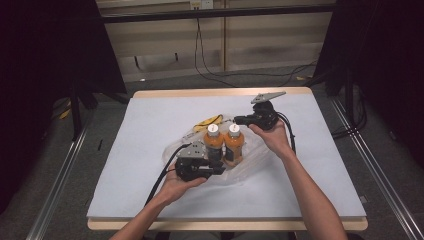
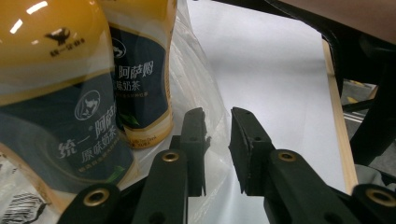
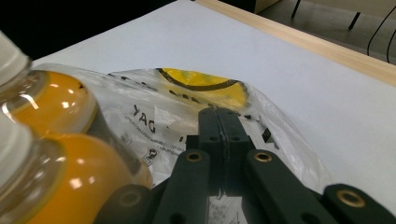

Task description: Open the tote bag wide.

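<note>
There were two orange drink bottles [image 1: 223, 142] with white caps, one clear plastic bag [image 1: 250, 165] under them, two grippers [image 1: 214, 169], and one desk [image 1: 150, 150].

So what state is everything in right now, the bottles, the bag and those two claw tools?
Two bottles: upright side by side, white caps on, full of orange drink, standing in the bag.
Plastic bag: clear, crumpled, lying around the bottles, one edge pinched by the right gripper.
Left gripper: jaws slightly apart beside the bag, pressing on nothing.
Right gripper: jaws shut on the plastic bag.
Table: covered with a white sheet.
</note>
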A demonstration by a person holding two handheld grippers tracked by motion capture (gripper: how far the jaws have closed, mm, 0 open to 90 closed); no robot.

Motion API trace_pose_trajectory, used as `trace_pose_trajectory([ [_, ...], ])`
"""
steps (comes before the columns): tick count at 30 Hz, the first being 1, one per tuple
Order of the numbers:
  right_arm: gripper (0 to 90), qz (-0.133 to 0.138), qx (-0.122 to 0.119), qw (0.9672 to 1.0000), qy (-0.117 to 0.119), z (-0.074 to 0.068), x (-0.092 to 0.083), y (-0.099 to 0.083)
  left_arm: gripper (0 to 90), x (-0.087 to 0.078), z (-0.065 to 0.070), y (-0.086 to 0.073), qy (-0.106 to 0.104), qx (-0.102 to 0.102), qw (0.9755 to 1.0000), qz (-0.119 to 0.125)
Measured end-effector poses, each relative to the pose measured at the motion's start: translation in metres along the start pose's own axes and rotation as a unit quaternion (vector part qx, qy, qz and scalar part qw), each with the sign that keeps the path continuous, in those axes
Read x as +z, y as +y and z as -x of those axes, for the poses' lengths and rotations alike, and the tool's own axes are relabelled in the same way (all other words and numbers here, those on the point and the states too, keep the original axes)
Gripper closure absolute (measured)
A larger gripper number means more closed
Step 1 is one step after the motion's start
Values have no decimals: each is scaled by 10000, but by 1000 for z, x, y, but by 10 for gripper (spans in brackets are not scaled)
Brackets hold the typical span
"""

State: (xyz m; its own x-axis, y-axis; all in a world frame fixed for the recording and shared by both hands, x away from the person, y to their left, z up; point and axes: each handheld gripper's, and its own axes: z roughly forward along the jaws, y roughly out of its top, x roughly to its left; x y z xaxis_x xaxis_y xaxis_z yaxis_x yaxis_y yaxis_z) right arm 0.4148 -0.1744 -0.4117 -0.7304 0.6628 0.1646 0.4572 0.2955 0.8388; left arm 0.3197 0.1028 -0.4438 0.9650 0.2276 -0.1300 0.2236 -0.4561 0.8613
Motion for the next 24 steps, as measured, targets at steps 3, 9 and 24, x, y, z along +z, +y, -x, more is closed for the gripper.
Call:
trace_pose_trajectory([
  [3,851,6,-79,9999,-72,-6,-10,-5,677,-3,0,0,109,40,9999,17],
  [9,734,263,-204,9993,-147,-17,-34,-16,505,-12,-3,1,372,80,9992,116],
  [24,207,437,-103,9974,-567,-36,-90,-48,123,-42,-1,-4,1006,5,9948,131],
])
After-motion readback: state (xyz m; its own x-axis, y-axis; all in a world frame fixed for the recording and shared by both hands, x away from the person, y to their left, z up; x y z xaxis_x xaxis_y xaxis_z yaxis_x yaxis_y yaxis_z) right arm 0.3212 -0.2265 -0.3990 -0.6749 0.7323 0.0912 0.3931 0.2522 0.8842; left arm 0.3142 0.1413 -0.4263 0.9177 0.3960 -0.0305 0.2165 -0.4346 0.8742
